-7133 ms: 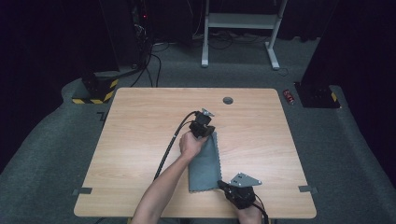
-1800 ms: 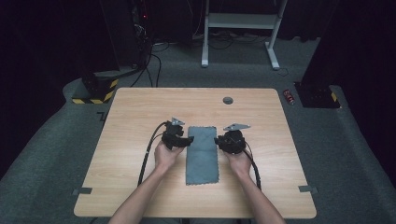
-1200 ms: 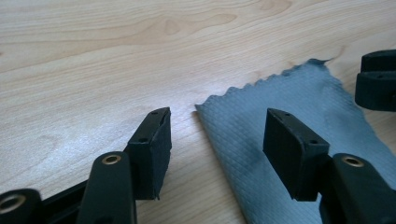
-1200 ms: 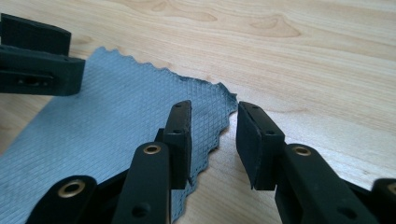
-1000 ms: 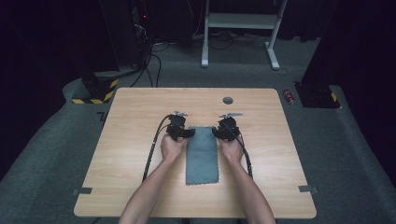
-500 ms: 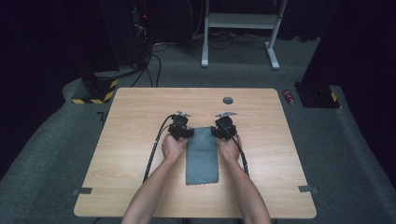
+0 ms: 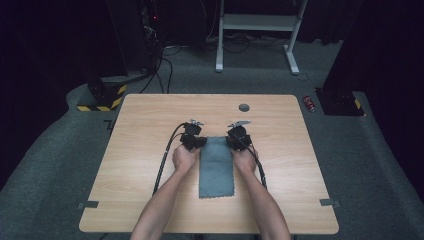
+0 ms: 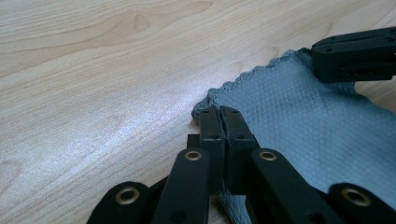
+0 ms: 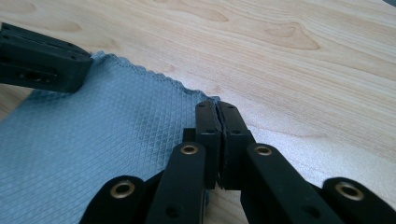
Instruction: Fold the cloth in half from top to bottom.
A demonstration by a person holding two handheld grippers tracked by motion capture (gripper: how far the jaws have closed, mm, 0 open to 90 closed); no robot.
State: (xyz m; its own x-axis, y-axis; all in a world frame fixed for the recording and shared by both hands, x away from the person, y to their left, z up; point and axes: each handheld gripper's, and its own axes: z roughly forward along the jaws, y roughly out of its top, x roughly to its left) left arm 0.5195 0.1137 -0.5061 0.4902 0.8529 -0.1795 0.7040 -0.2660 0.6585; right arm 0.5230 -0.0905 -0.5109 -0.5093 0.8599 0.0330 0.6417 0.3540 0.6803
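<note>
Now both far corners of the grey diamond-weave rectangular cloth (image 7: 216, 165), flat on the light wooden desk (image 7: 140, 150), are pinched: left hand-held gripper (image 8: 220, 116) & right hand-held gripper (image 9: 217, 112) have just been closing, clamped on its edge. Grasp done; lift/fold prob. left.

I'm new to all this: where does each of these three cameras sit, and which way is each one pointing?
High view: above the person's side, looking forward and down on the light wooden table; both forearms, left gripper, right gripper.
Left gripper view: rides that gripper, looking along shut jaws pinching a corner of the grey-blue diamond-weave cloth.
Right gripper view: rides that gripper, looking along jaws shut on another corner.
Shared: both gripper views show the cloth, the table and the other gripper.
</note>
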